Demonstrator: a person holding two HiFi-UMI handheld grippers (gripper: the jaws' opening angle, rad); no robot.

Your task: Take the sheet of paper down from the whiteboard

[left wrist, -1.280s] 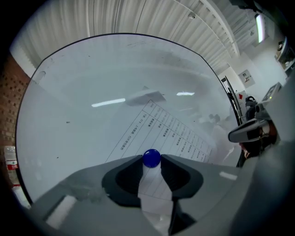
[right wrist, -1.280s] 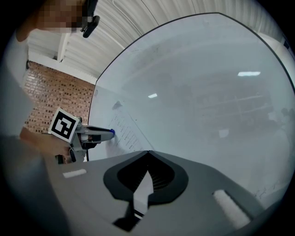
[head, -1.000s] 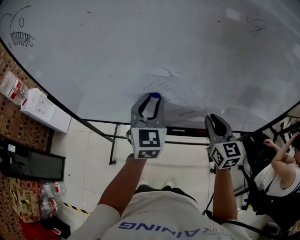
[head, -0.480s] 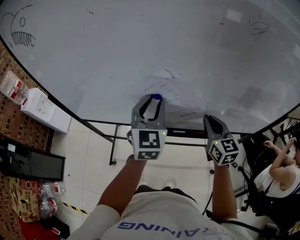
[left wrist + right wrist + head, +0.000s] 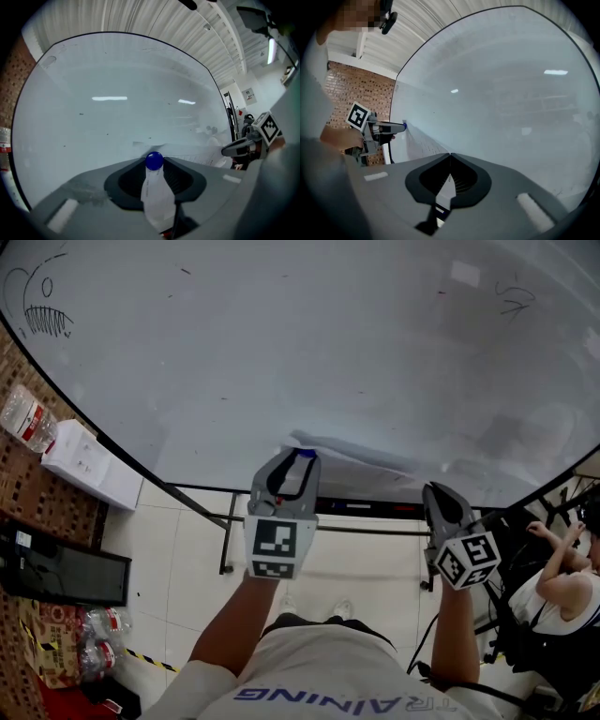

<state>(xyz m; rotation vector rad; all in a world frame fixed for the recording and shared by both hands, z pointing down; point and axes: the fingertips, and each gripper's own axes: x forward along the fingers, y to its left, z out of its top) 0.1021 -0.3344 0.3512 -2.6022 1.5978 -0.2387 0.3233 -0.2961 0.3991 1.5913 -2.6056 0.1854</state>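
Note:
The sheet of paper [image 5: 366, 457] hangs off the whiteboard [image 5: 281, 334], seen almost edge-on as a pale strip stretched between my two grippers. My left gripper [image 5: 298, 457] is shut on a round blue magnet [image 5: 154, 161], with a white corner of the paper under it between the pads. My right gripper [image 5: 436, 491] is shut on the sheet's other corner; the paper's edge [image 5: 443, 187] runs out between its closed jaws. In the right gripper view the sheet [image 5: 423, 140] leads across to the left gripper [image 5: 401, 125].
A small drawing [image 5: 42, 315] marks the board's top left. Water bottles [image 5: 23, 413], a white box [image 5: 80, 460] and a black flat case [image 5: 56, 568] lie on the floor at left. The board's stand legs [image 5: 225, 521] are below. A seated person [image 5: 562, 577] is at right.
The paper lay flat on the board; now it has come away and spans between the grippers. The right gripper closed on its corner and drew back. The left gripper rolled a little.

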